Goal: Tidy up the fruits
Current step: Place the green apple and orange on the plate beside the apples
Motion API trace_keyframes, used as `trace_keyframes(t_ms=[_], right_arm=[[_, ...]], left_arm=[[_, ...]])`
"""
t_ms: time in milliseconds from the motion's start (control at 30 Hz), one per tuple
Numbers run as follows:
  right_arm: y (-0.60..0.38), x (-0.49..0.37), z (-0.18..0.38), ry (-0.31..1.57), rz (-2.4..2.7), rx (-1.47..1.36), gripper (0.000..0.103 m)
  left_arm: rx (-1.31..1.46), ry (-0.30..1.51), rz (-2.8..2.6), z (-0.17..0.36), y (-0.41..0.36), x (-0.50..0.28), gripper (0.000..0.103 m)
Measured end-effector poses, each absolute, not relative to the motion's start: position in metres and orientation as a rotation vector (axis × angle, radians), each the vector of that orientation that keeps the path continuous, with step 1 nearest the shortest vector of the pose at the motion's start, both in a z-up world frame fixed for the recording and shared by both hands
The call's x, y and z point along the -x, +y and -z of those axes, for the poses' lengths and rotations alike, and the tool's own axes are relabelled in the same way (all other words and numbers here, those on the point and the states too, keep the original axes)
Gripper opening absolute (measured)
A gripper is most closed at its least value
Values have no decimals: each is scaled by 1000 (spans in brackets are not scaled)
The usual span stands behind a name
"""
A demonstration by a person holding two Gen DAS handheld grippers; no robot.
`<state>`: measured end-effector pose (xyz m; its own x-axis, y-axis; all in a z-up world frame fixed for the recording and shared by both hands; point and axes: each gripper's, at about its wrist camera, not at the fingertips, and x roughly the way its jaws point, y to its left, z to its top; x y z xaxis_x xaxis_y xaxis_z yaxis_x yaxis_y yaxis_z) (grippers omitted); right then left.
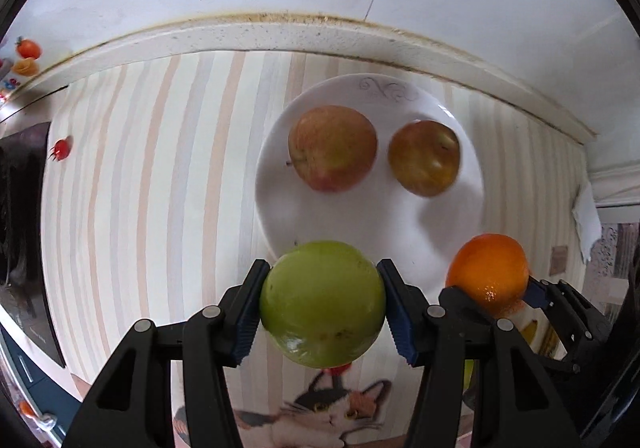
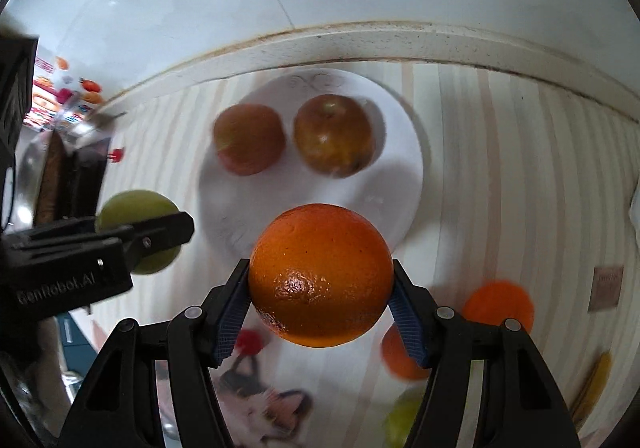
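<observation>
My left gripper (image 1: 322, 308) is shut on a green apple (image 1: 322, 302) and holds it above the near rim of a white plate (image 1: 356, 224). Two reddish apples (image 1: 332, 148) (image 1: 424, 157) lie on the plate. My right gripper (image 2: 320, 302) is shut on an orange (image 2: 320, 274) and holds it above the plate (image 2: 404, 184), just right of the left gripper. The orange also shows in the left wrist view (image 1: 488, 274), and the green apple in the right wrist view (image 2: 136, 208). Both reddish apples (image 2: 248, 138) (image 2: 334, 134) show there too.
The striped tablecloth (image 1: 160, 188) covers the counter up to a raised back edge (image 1: 280, 36) and white wall. Two more oranges (image 2: 500, 306) (image 2: 400, 358), a green fruit (image 2: 400, 420) and a banana (image 2: 592, 384) lie near right. A small red thing (image 1: 61, 148) lies far left.
</observation>
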<state>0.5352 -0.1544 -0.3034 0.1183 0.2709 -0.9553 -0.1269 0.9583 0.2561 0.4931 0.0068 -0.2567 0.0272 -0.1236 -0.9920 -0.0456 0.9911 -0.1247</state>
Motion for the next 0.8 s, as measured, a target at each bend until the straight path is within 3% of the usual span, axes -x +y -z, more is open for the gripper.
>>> trace_keyframes(t_ms=[367,800], right_arm=[[-139,-547,346,1492,-322,-87,68],[-120,-554,367,1531,-350,-72,68]], left_arm=[[290,1694,84,312,13,-510,52],[296,1747,90,321,6,-509,52]])
